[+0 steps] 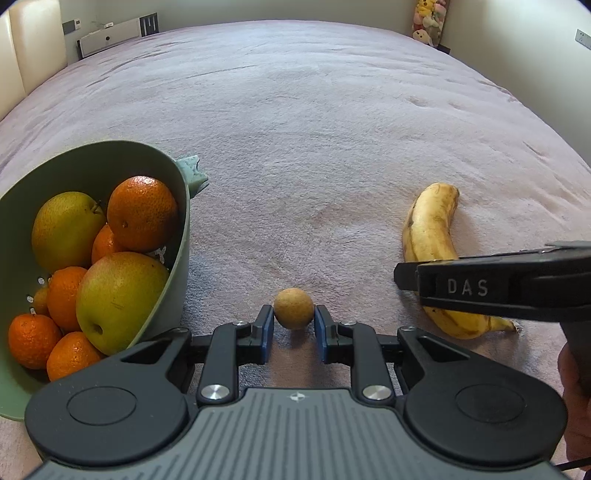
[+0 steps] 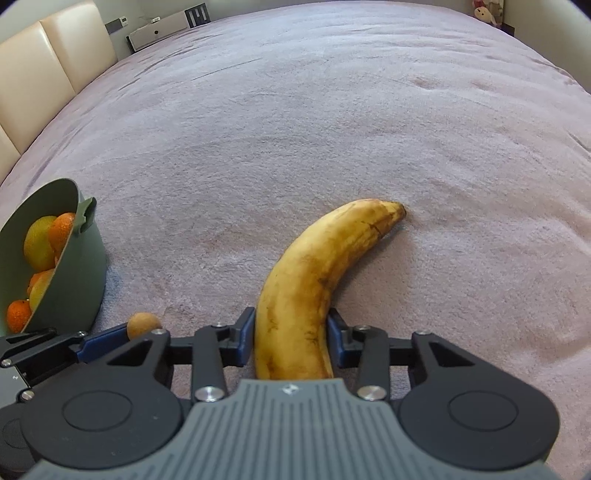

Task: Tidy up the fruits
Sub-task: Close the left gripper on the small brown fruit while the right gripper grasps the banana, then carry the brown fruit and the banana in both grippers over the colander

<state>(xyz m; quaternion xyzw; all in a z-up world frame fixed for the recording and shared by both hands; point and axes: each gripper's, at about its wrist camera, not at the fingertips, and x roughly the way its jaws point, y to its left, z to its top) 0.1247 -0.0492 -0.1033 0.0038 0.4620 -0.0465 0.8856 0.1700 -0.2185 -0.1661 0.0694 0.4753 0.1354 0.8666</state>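
Note:
A small round tan fruit (image 1: 294,308) lies on the pink blanket between the blue pads of my left gripper (image 1: 294,320); the pads touch or nearly touch its sides. It also shows in the right wrist view (image 2: 143,324). A spotted yellow banana (image 2: 314,291) lies on the blanket between the pads of my right gripper (image 2: 291,332), which close against its sides. The banana also shows in the left wrist view (image 1: 430,236), partly hidden by the right gripper. A green colander (image 1: 177,236) at the left holds several oranges and two yellow-green pears.
The pink blanket (image 1: 314,129) covers a wide bed. A cream headboard (image 2: 44,74) stands at the far left, a white device (image 1: 107,35) behind it. Plush toys (image 1: 430,20) sit in the far right corner. The colander also appears in the right wrist view (image 2: 85,266).

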